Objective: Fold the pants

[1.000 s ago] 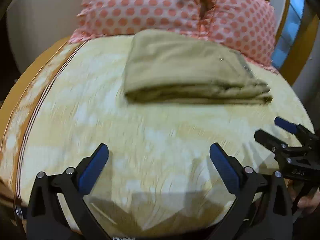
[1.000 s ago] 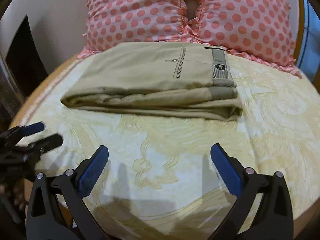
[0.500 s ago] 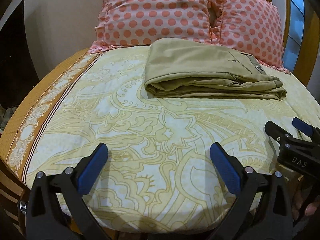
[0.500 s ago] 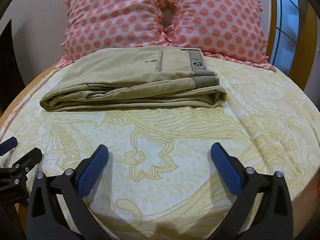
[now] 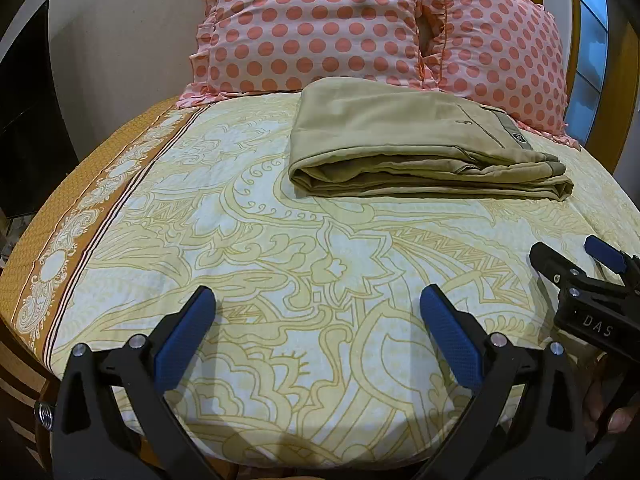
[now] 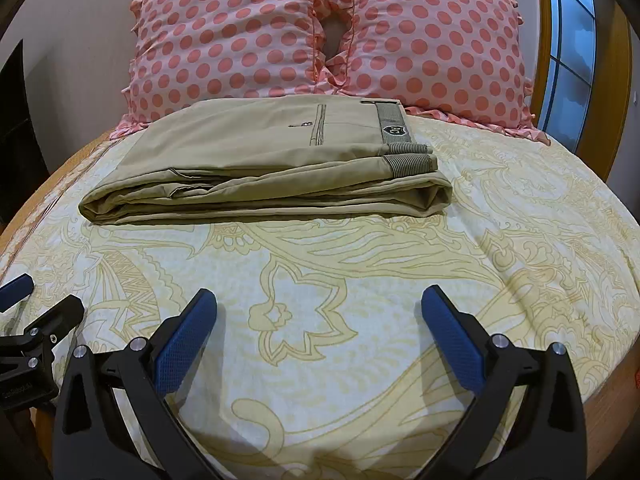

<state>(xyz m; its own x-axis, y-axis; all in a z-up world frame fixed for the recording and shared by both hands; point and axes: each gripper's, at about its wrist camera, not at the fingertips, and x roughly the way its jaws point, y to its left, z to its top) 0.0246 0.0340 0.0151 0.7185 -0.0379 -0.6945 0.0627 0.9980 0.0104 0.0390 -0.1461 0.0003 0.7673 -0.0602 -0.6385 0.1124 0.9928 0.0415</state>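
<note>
Khaki pants (image 6: 256,160) lie folded into a flat, layered rectangle on the bed (image 6: 520,240), well ahead of both hand-held grippers and touching neither. The left hand-held gripper (image 5: 318,308) hangs low over the near part of the yellow paisley bedsheet (image 5: 280,240) with its blue-padded fingers (image 5: 184,340) spread wide apart and nothing between them; from it the pants sit ahead and to the right. The right hand-held gripper (image 6: 319,308) is likewise spread wide and empty, with the pants straight ahead and slightly left of it, the striped waistband (image 6: 394,128) with its small dark badge at the stack's right end and a buttoned back pocket (image 6: 316,124) facing up. Each hand-held gripper shows at the edge of the other's view, so the two are side by side. Beyond the pants, just behind their far edge, two pink polka-dot pillows (image 6: 320,32) stand propped against the wall. A wooden-framed window (image 6: 568,52) is far ahead on the right.
</note>
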